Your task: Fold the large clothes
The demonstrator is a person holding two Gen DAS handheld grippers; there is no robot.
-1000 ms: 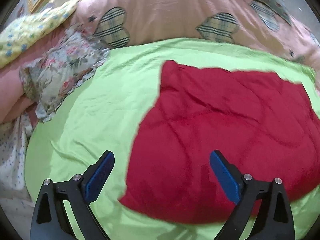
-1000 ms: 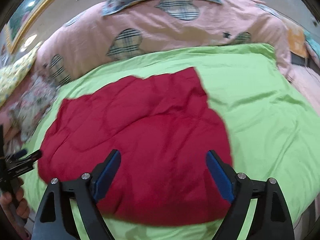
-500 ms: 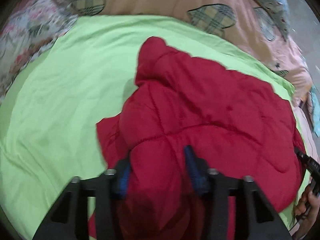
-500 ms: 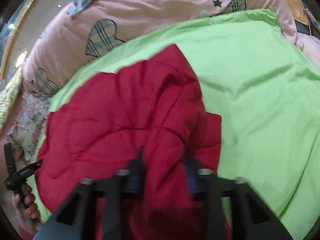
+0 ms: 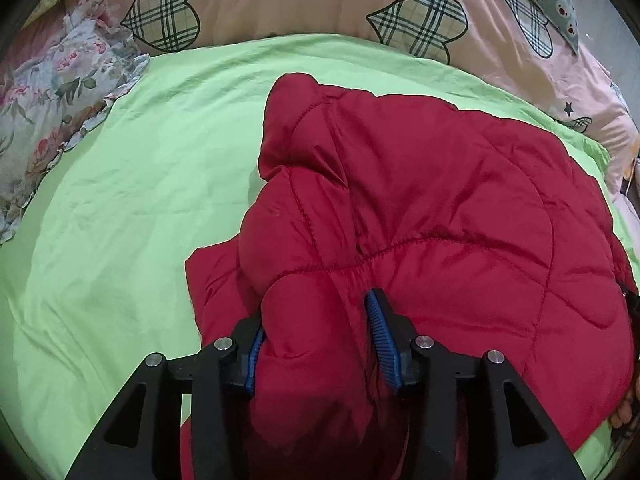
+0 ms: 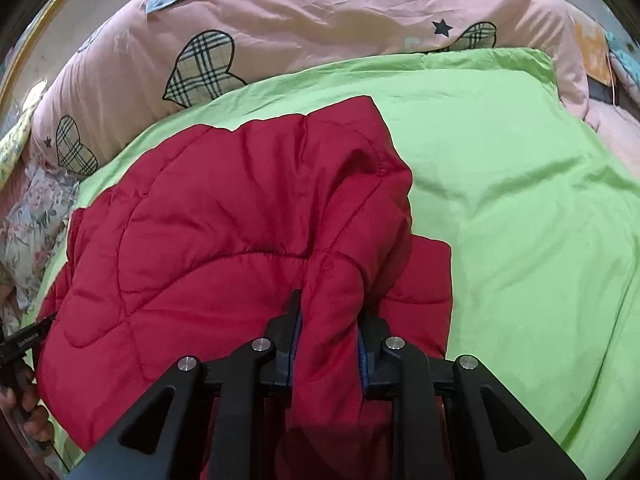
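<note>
A second ago both your tongs hung spread above the red quilted jacket (image 5: 420, 208), which lay flat on the green sheet (image 5: 132, 184) of the bed. Now each has come down onto the near hem and bitten into it. Your left tongs (image 5: 316, 340) pinch a thick roll of the padded fabric between the blue pads (image 5: 380, 332); the jaws are easing slightly wider around that bulk, yet the fabric fills the gap and bulges over the pads. Your right tongs (image 6: 328, 340) are pressed much closer together on a thinner bunch of the same jacket (image 6: 224, 216), near its right-hand side.

The jacket has answered the grip: the near edge has lifted and puckered, and a lower layer peeks out to the side under each raised fold. The rest lies on the sheet, short of the pink heart-print quilt (image 6: 320, 28) and beside the flowered pillow (image 5: 44, 100).

So you have the two near corners in hand, and the fold itself looks ready to begin but not yet made. Watch the left bite: puffy, slippery fabric in a loosening hold could slide out once you carry the hem forward.
</note>
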